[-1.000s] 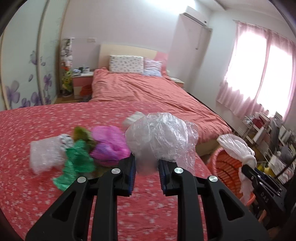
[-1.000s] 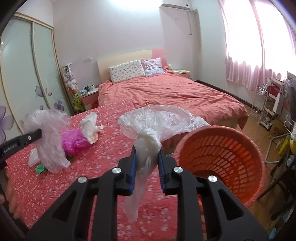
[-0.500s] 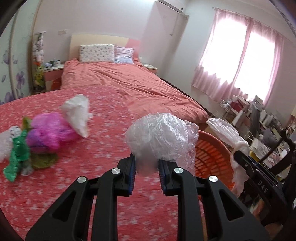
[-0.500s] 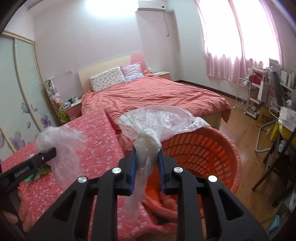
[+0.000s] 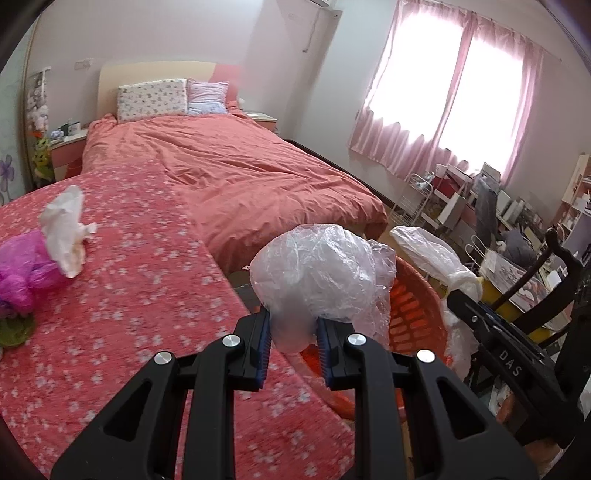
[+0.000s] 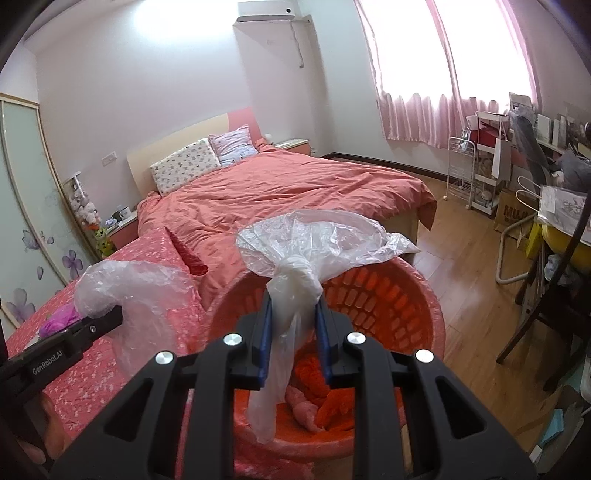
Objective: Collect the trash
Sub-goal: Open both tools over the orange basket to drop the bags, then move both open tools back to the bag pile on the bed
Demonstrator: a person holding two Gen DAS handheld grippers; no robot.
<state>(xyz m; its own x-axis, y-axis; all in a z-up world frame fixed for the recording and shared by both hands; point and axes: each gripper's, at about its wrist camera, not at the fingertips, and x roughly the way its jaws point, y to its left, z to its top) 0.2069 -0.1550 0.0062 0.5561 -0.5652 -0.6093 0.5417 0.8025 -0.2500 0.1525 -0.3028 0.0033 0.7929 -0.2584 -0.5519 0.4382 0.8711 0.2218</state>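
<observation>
Basket (image 6: pixel 406 295) sits right under your right gripper (image 6: pixel 293 343), clamped on its clear bag (image 6: pixel 314 240); your left gripper (image 5: pixel 293 350), pinching another bag (image 5: pixel 317 269), seems short of the rim.

Bedroom: pale walls (image 6: pixel 147 92), wood floor (image 6: pixel 465 258), coral-quilted bed (image 6: pixel 280 192), pink-curtained bright window (image 5: pixel 454 103), wall air conditioner (image 6: pixel 266 9).

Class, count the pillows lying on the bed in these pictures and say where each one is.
2. A floral white pillow lies at the headboard; a pink-striped pillow leans beside it, on its window side. Others may be hidden under the bedcover.
</observation>
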